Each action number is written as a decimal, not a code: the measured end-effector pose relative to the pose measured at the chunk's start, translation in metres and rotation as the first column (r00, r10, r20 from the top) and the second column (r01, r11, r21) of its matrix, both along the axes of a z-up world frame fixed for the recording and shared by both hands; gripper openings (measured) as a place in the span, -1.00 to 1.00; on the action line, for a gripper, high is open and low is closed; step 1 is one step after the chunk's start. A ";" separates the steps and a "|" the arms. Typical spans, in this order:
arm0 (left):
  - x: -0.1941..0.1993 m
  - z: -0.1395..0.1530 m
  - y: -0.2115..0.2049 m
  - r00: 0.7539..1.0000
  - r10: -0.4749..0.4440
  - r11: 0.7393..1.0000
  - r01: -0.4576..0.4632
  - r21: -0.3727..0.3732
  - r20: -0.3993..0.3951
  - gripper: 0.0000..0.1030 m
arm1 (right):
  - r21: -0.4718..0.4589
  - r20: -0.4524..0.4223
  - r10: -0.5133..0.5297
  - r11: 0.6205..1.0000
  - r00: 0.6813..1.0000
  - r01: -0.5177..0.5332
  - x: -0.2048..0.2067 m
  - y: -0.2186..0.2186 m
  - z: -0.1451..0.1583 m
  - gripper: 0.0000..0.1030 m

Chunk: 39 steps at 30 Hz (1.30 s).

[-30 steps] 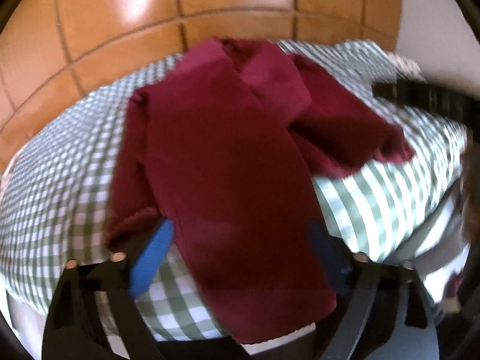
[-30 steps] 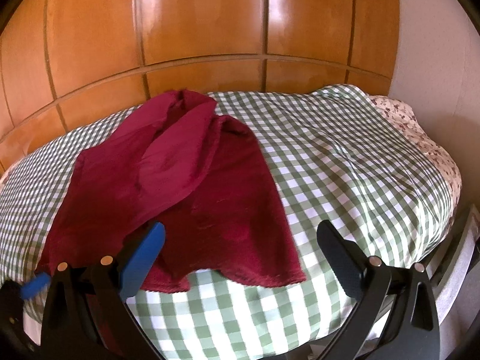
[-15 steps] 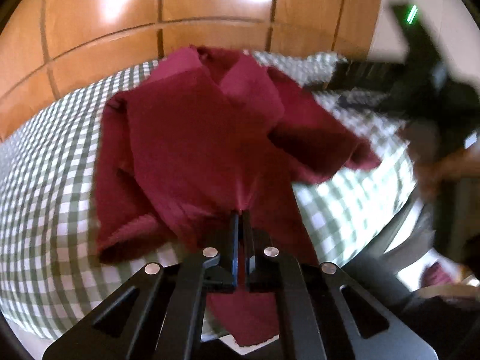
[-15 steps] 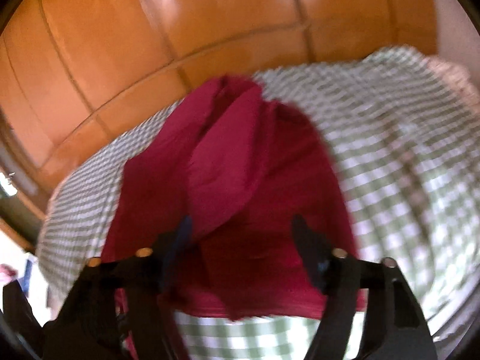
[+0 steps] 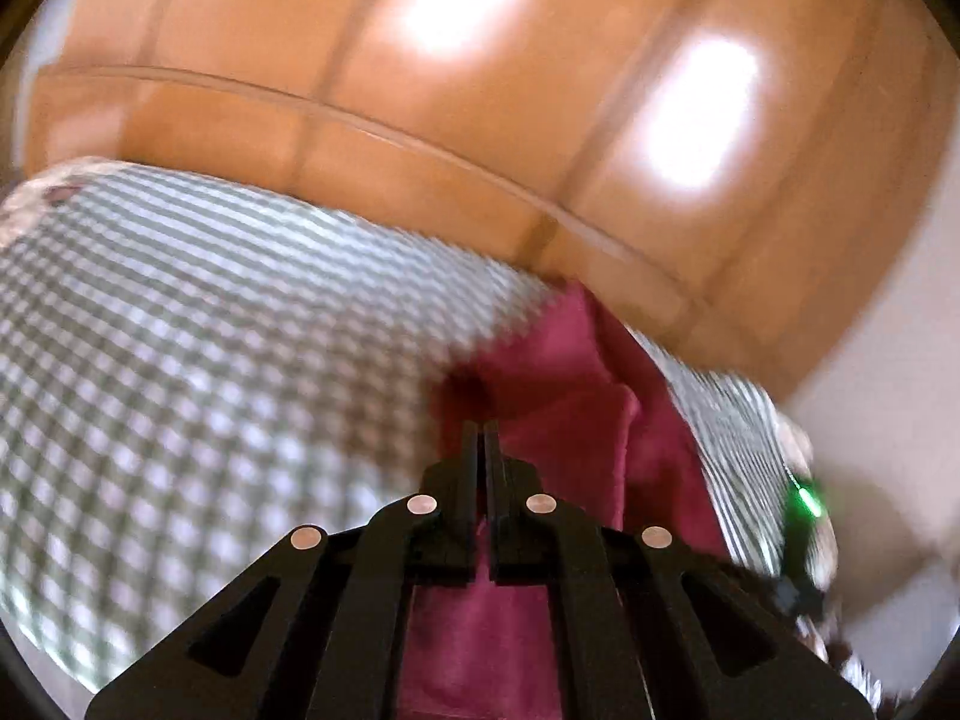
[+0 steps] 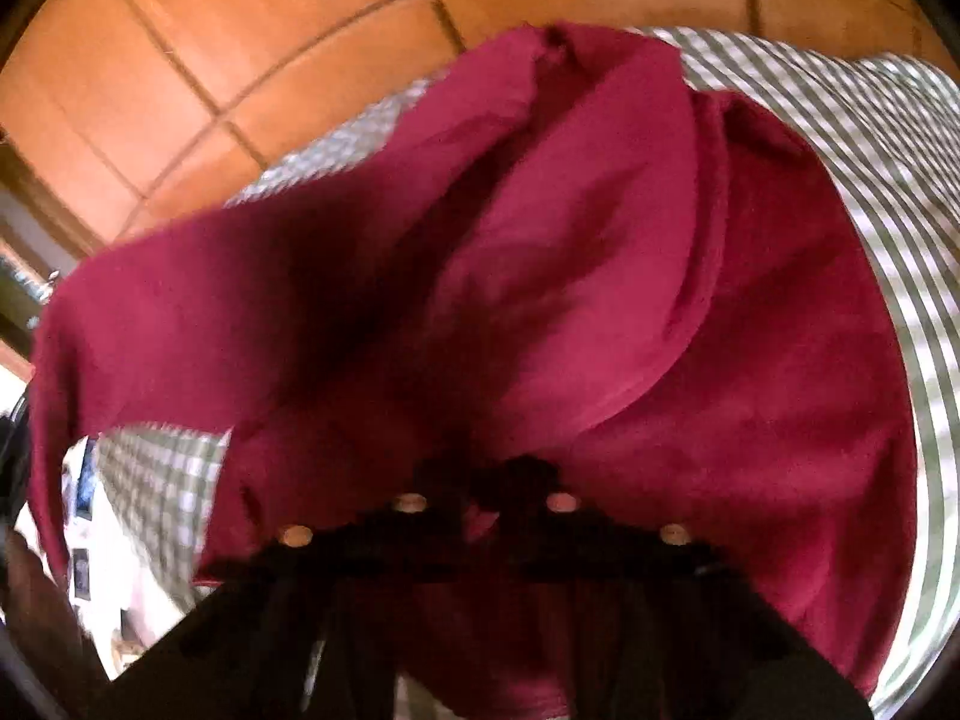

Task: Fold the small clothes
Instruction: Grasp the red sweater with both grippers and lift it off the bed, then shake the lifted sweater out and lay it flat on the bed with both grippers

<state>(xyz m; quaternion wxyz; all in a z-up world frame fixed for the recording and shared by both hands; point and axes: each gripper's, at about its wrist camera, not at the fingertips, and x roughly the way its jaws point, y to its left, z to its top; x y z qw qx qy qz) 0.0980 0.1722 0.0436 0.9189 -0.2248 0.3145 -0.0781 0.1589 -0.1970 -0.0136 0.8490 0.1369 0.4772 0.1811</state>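
Orange wooden panelling [image 5: 480, 120] rises behind the bed, whose green-and-white checked cover [image 5: 180, 360] serves as our folding surface. We have the dark red garment [image 6: 600, 300] lying partly on that cover and partly lifted off it, because we are holding it at two places along its near edge.

Our left tool [image 5: 480, 438] is closed, its fingers together with red cloth pinched between them; the fabric trails away ahead and to the right toward the panelling. Our right tool [image 6: 486, 474] is largely buried under the garment, and we judge it clamped on the cloth too, since the fabric bunches and radiates from its tips, though blur and shadow make this less certain.

We read the two grips as a way to raise one edge evenly so it can be carried over the rest of the garment. A loose flap, perhaps a sleeve, drapes across the middle and may need smoothing before the fold lies flat.
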 end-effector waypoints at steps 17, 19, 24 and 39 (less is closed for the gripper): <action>0.129 -0.009 0.143 0.852 0.501 0.846 -0.446 0.292 -0.150 -1.00 | -0.296 0.231 -0.455 0.809 0.860 0.508 0.098 -0.234 0.066 -0.84; 0.130 -0.012 0.142 0.851 0.501 0.844 -0.440 0.306 -0.160 -0.56 | -0.288 0.196 -0.495 0.796 0.846 0.532 0.109 -0.254 0.054 -0.54; 0.107 -0.018 0.131 0.871 0.470 0.861 -0.418 0.288 -0.141 0.37 | -0.293 0.189 -0.499 0.793 0.846 0.533 0.099 -0.257 0.044 0.65; -0.012 -0.106 0.001 0.944 -0.140 0.982 0.093 -0.166 -0.300 0.35 | -0.021 -0.126 -0.198 0.980 0.972 0.197 -0.058 -0.193 -0.015 -0.01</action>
